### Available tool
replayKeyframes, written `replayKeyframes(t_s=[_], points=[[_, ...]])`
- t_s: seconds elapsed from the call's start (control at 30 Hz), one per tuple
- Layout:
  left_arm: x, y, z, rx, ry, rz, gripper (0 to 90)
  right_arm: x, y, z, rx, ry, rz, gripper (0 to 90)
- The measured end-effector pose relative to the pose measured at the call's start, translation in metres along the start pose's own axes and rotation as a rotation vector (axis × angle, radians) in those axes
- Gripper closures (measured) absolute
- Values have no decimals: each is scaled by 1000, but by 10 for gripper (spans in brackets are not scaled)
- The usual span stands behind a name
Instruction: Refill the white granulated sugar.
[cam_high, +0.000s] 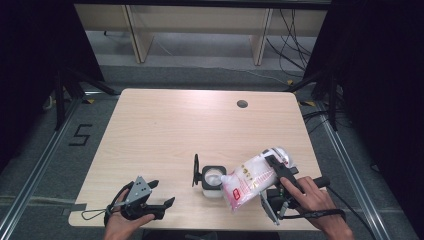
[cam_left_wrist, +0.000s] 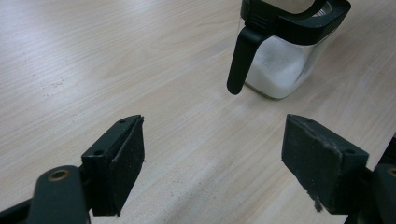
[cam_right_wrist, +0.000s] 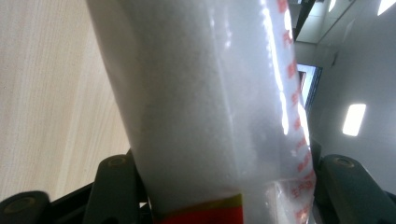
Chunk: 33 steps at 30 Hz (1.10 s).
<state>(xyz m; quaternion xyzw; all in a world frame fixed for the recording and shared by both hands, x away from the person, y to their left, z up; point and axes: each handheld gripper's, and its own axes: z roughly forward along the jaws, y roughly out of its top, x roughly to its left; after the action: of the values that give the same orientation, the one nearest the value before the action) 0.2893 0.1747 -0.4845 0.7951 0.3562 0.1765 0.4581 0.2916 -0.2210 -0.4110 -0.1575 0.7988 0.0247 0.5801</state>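
The right gripper (cam_high: 272, 165) is clamping a white bag (cam_high: 250, 179) with red print, tilting its lower end down over the glass jar (cam_high: 212, 181). The jar is sitting near the table's (cam_high: 165, 125) front edge, lid (cam_high: 196, 170) flipped up; whether anything is pouring is hard to tell. The left gripper (cam_high: 162, 194) is resting well apart, jaws spread wide, holding nothing.

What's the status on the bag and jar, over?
Right gripper shut on bag, tilted over jar. Left gripper open, empty. Lid flipped open, nothing blocking.
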Motion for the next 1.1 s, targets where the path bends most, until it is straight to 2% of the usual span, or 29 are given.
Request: replayKeyframes(t_s=[0.03,0.07,0.1,0.17,0.23,0.3,0.37,0.4,0.43,0.47,0.5,0.57,0.63,0.67,0.77,0.87,0.9,0.93,0.97,1.0,1.03,1.07,1.1], points=[[0,0,0,0,0,0,206,-3,1,0,-3,-1,-44,456],[0,0,0,0,0,0,206,-2,1,0,1,2,-26,457],[0,0,0,0,0,0,205,2,0,-1,20,12,35,457],[0,0,0,1,0,0,206,-1,-1,1,-3,9,2,458],[0,0,0,1,0,0,205,0,-1,0,13,9,22,458],[0,0,0,0,0,0,206,-1,-3,1,-2,10,11,459],[0,0,0,1,0,0,205,-1,-3,1,1,10,22,460],[0,0,0,0,0,0,205,-2,-4,2,-14,11,7,460],[0,0,0,0,0,0,206,0,-5,2,-6,17,34,461],[0,0,0,0,0,0,205,-2,-6,3,-19,18,3,461],[0,0,0,0,0,0,206,3,-6,2,-1,25,75,462],[0,0,0,1,2,-7,205,3,-7,3,-3,29,68,462],[0,0,0,4,4,-3,206,0,-7,5,-24,26,22,463],[0,-1,0,4,2,-11,205,1,-7,4,-22,27,32,463],[1,0,0,-2,-1,8,205,2,-7,3,-19,33,70,464],[1,0,0,-2,0,-1,205,0,-7,3,-33,27,56,465],[1,0,0,-4,-1,7,206,3,-9,4,-39,40,105,466],[1,0,0,-1,1,0,205,2,-10,5,-56,40,80,467],[1,0,0,-3,0,-2,206,6,-11,4,-42,47,130,467],[1,0,0,-3,-1,2,205,4,-11,5,-53,45,98,467],[1,0,0,-3,1,-2,205,7,-13,5,-52,46,135,468],[1,0,0,-3,1,-2,205,7,-13,5,-52,46,135,468],[1,0,-1,-4,0,5,205,8,-15,6,-59,56,158,469]])
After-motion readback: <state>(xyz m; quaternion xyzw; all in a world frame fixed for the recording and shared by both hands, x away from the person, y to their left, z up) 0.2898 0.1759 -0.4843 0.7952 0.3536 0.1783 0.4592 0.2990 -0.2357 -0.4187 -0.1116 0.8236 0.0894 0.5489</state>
